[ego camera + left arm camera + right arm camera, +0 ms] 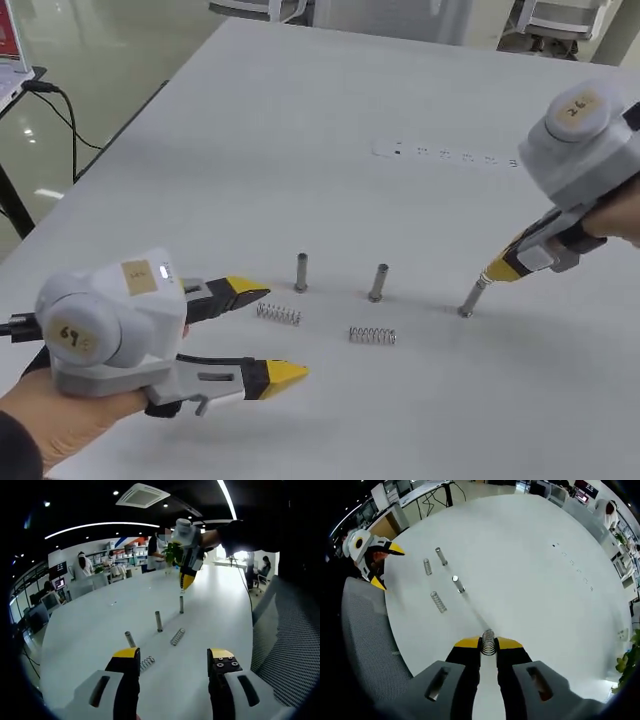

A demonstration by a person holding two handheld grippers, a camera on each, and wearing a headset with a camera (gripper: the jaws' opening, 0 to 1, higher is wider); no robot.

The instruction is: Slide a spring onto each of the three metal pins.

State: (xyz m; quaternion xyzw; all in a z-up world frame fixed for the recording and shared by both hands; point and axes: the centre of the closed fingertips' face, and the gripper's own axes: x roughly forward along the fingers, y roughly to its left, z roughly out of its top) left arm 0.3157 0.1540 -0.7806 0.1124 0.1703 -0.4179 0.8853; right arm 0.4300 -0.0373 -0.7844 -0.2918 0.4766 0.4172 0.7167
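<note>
Three short metal pins stand upright in a row on the white table: left pin (301,272), middle pin (378,282), right pin (468,302). My right gripper (497,270) is shut on a small spring (488,642) and holds it tilted right over the right pin's top, which it touches or overlaps. Two more springs lie flat in front of the pins: one (278,314) near the left pin, the other (372,335) near the middle pin. My left gripper (268,332) hovers open at the lower left, with nothing between its jaws, pointing at the nearer spring (146,663).
A white power strip (450,153) is set into the table behind the pins. The table's left edge (120,140) drops to the floor, where a dark cable trails. A mesh chair (287,645) stands by the table's near side.
</note>
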